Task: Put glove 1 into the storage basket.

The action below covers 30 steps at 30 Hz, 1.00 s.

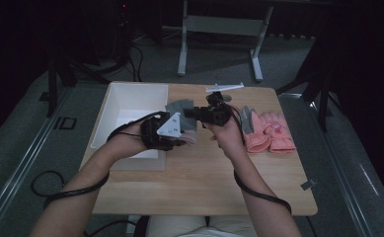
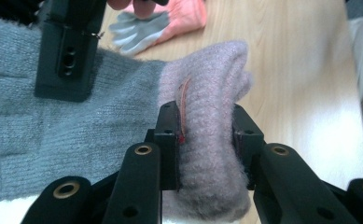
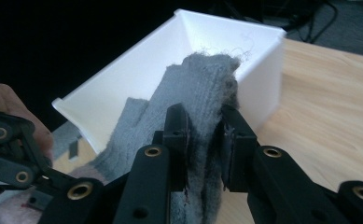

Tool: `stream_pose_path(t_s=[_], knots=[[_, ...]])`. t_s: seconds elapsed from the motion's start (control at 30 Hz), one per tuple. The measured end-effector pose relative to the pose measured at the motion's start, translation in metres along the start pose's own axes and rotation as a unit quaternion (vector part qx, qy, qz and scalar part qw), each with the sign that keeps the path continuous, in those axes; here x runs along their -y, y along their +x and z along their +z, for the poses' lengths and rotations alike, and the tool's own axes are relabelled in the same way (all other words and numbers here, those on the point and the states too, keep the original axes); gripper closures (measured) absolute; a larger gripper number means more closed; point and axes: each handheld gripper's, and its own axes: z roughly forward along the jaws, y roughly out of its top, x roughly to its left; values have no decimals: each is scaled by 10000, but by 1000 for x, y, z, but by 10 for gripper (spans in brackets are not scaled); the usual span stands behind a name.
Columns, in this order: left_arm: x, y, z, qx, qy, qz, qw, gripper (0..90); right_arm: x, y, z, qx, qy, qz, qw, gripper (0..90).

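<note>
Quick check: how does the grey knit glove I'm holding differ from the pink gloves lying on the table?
The grey knit glove is plain grey wool with a pinkish cuff; the pink gloves are pink with grey fingers. The grey glove hangs above the table, clamped by both the left gripper and right gripper; the pink gloves lie flat, untouched. Both are gloves.

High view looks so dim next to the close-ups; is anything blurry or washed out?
High view: dark surroundings, the grey glove murky. Left gripper view: bright, its knit sharp, the pink gloves behind soft. Right gripper view: white bin bright against black.
</note>
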Motion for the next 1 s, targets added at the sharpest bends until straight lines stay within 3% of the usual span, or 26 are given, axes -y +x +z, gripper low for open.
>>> stream_pose_path(t_s=[0.07, 0.3, 0.43, 0.47, 0.53, 0.57, 0.6, 0.7, 0.8, 1.0], knots=[[3, 3, -7, -108, 120, 54, 9999, 700, -5, 2, 3, -47, -11, -18, 10000, 749], [30, 19, -28, -283, 416, 34, 9987, 699, -35, 26, 40, -113, 63, -209, 9997, 750], [45, 21, -33, -405, 418, 30, 9983, 699, -42, 32, 59, -202, 104, -184, 9996, 750], [57, 21, -36, -430, 379, -65, 9983, 699, -44, 35, 70, -272, 137, -154, 9994, 750], [63, 22, -37, -411, 368, -154, 9984, 699, -45, 36, 76, -310, 166, -135, 9993, 750], [73, 22, -38, -407, 436, -180, 9981, 698, -45, 40, 89, -342, 234, -114, 9991, 750], [73, 22, -38, -407, 436, -180, 9981, 698, -45, 40, 89, -342, 234, -114, 9991, 750], [93, 26, -35, -265, 562, -355, 9974, 698, -42, 45, 114, -361, 376, -68, 9986, 749], [107, 26, -27, -242, 653, -254, 9972, 698, -37, 45, 129, -301, 473, 13, 9984, 749], [124, 24, -12, -127, 856, -265, 9959, 698, -30, 44, 149, -183, 762, 98, 9969, 748]])
